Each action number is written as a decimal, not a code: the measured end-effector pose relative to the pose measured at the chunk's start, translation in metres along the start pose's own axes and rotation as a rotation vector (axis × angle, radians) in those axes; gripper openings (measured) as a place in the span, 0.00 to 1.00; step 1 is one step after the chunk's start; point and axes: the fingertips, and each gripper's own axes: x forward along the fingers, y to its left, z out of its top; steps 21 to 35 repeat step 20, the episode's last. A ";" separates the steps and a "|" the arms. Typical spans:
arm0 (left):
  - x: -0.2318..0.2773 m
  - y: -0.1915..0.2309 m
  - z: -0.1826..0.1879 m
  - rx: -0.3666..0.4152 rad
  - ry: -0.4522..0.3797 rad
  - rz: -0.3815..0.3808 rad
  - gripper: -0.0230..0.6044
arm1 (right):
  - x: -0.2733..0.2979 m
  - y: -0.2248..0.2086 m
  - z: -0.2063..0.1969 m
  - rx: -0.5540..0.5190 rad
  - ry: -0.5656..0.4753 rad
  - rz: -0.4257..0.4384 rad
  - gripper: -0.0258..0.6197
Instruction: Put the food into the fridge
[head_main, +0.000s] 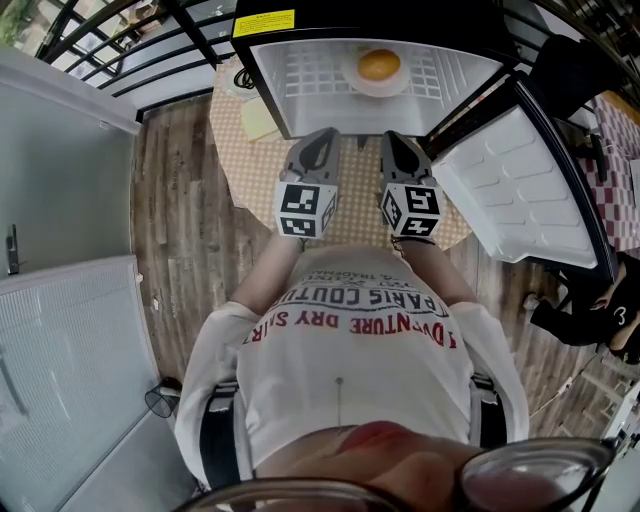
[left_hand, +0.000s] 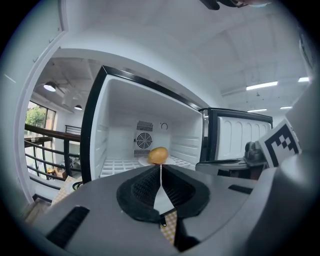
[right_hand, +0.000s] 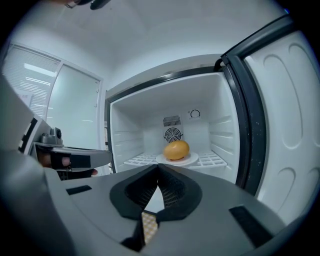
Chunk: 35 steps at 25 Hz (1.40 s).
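An orange-yellow round food (head_main: 379, 65) lies on a white plate (head_main: 352, 78) on the wire shelf inside the small open fridge (head_main: 300, 90). The food (right_hand: 176, 149) and its plate (right_hand: 192, 160) show straight ahead in the right gripper view. In the left gripper view the food (left_hand: 158, 155) sits just past the jaw tips. My left gripper (head_main: 326, 136) and right gripper (head_main: 391, 139) hover side by side over the checkered table, short of the fridge mouth. Both are shut and empty, jaws meeting tip to tip (left_hand: 160, 167) (right_hand: 158, 166).
The fridge door (head_main: 515, 185) stands swung open to the right. The round checkered table (head_main: 250, 150) carries the fridge. A black railing (head_main: 130, 50) runs along the back left, with wood floor (head_main: 175, 240) below and a white cabinet (head_main: 60, 330) at the left.
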 end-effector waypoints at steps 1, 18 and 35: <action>0.000 0.001 0.001 -0.002 -0.002 0.002 0.08 | 0.000 0.000 0.002 -0.006 -0.006 0.001 0.08; -0.002 0.001 -0.003 -0.045 0.002 0.017 0.08 | -0.001 -0.008 -0.007 0.053 0.020 0.002 0.08; -0.002 0.000 -0.003 -0.040 0.000 0.020 0.08 | -0.001 -0.010 -0.008 0.049 0.025 0.000 0.08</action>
